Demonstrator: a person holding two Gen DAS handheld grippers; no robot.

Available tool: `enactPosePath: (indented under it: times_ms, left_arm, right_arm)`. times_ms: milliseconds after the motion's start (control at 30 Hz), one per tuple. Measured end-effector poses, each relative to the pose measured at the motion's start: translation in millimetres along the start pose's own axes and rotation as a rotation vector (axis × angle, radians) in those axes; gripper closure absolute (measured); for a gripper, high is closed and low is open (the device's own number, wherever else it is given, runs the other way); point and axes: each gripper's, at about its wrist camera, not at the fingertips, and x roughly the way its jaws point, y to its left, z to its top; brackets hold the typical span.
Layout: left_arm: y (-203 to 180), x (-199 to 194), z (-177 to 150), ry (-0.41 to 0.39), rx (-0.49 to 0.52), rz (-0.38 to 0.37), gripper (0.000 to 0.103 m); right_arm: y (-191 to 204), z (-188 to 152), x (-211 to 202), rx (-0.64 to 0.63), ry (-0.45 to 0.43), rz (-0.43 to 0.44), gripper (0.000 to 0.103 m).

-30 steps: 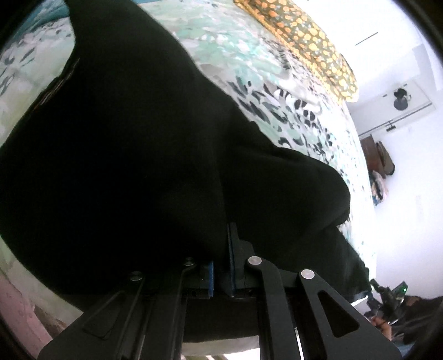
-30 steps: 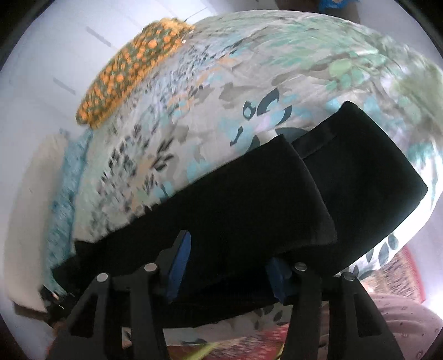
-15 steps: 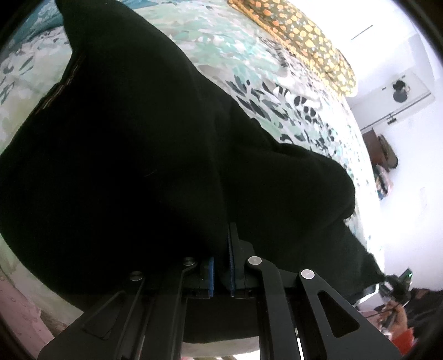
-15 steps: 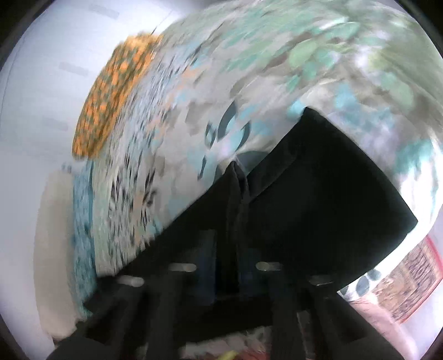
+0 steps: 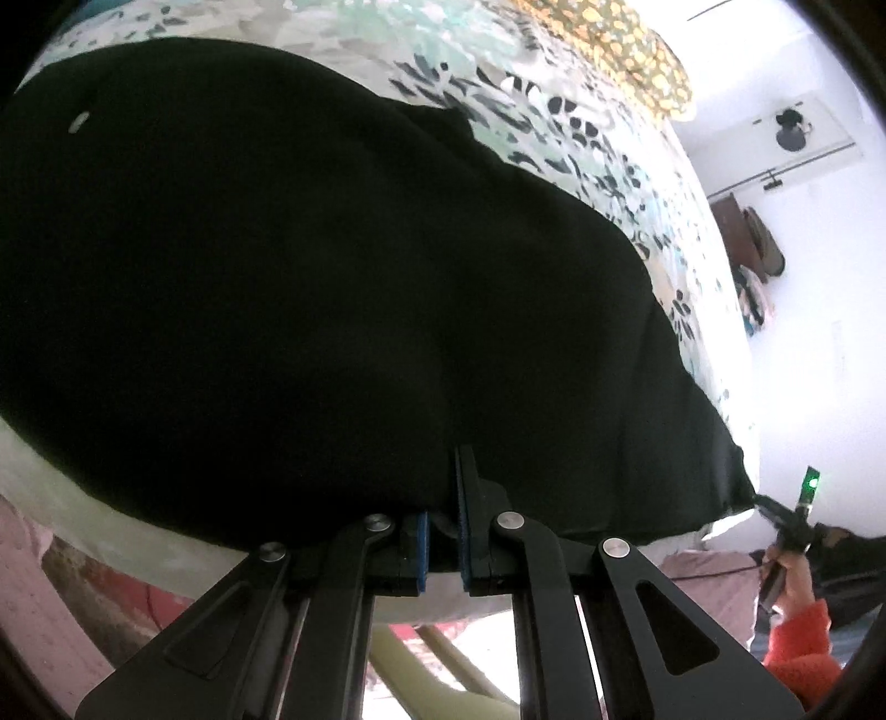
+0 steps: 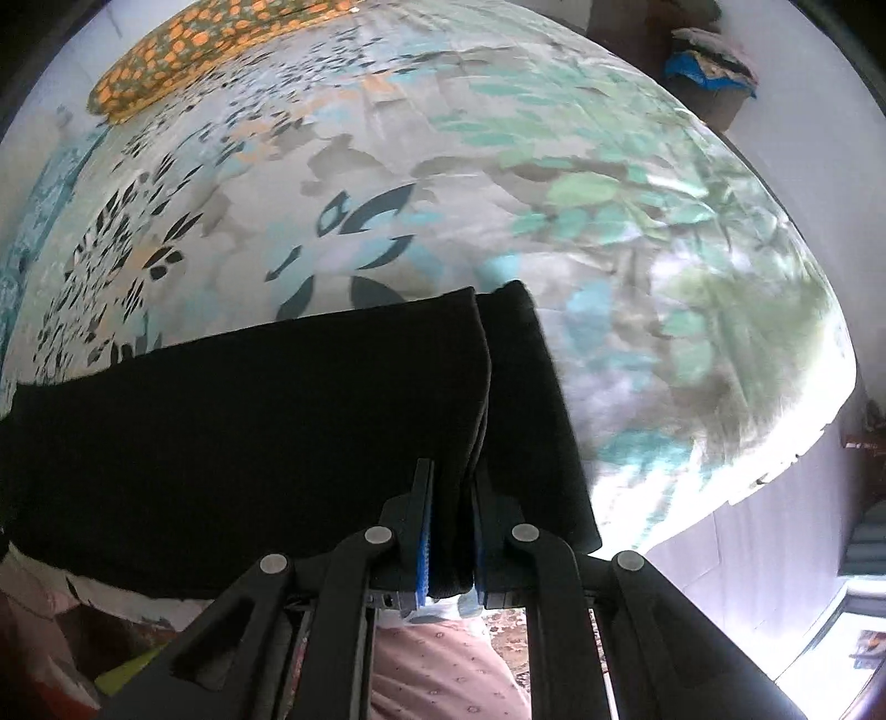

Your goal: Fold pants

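The black pants (image 5: pixel 310 299) lie on a bed and fill most of the left wrist view. My left gripper (image 5: pixel 443 498) is shut on their near edge, with cloth pinched between the blue pads. In the right wrist view the pants (image 6: pixel 238 443) stretch left as a folded band, with the leg ends by my fingers. My right gripper (image 6: pixel 451 526) is shut on a thick bunch of that cloth. The other gripper with a green light (image 5: pixel 797 509) shows at the far right of the left wrist view.
The bed has a floral sheet (image 6: pixel 498 183) in teal, grey and black. An orange-spotted pillow (image 6: pixel 183 50) lies at the far end, also in the left wrist view (image 5: pixel 637 61). The near bed edge (image 5: pixel 166 554) runs under the pants. A white wall (image 5: pixel 803 277) stands to the right.
The right gripper closed on the leg ends and swung so the legs now overlap in a narrow band. The left gripper stayed shut and the pants shifted flatter across its view.
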Motion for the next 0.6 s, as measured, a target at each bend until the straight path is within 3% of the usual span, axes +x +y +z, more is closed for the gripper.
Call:
enactPosePath:
  times_ms: [100,333,600]
  left_arm:
    - [0.2,0.9,-0.7,0.009,-0.009,-0.018,0.096]
    - [-14.8,9.3,-5.7,0.040,0.054,-0.010,0.096]
    - [-14.6,17.2,-5.8,0.074,0.062,-0.005,0.096]
  right_arm:
    - [-6.4,2.4,-9.6,0.006,-0.046,-0.027,0.091]
    - [-7.5,4.3,-9.1,0.011,-0.036,-0.118,0.091]
    - [-8.7,3.5,2.8,0.022,0.037,-0.167,0.091]
